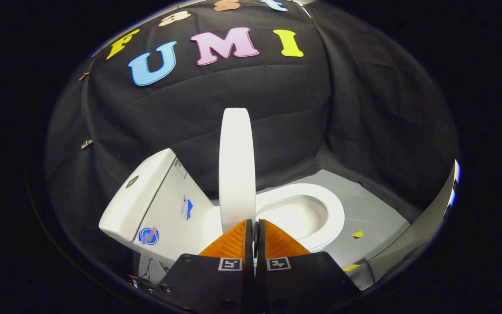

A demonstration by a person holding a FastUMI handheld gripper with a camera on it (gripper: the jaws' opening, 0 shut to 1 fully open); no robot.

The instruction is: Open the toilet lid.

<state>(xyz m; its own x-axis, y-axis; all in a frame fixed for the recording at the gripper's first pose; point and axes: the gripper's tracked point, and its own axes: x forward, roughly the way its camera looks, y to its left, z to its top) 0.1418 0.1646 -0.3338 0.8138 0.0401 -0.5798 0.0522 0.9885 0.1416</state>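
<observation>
Standing upright edge-on, toilet lid (236, 168), long axis vertical, tongs (255, 223) nearly closed, pinching its lower edge.

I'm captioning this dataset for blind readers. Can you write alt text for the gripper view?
A white toilet lid stands upright, seen edge-on, just ahead of the gripper, whose orange fingers are closed together at its lower edge. The open toilet bowl lies to one side, the cistern to the other.
</observation>
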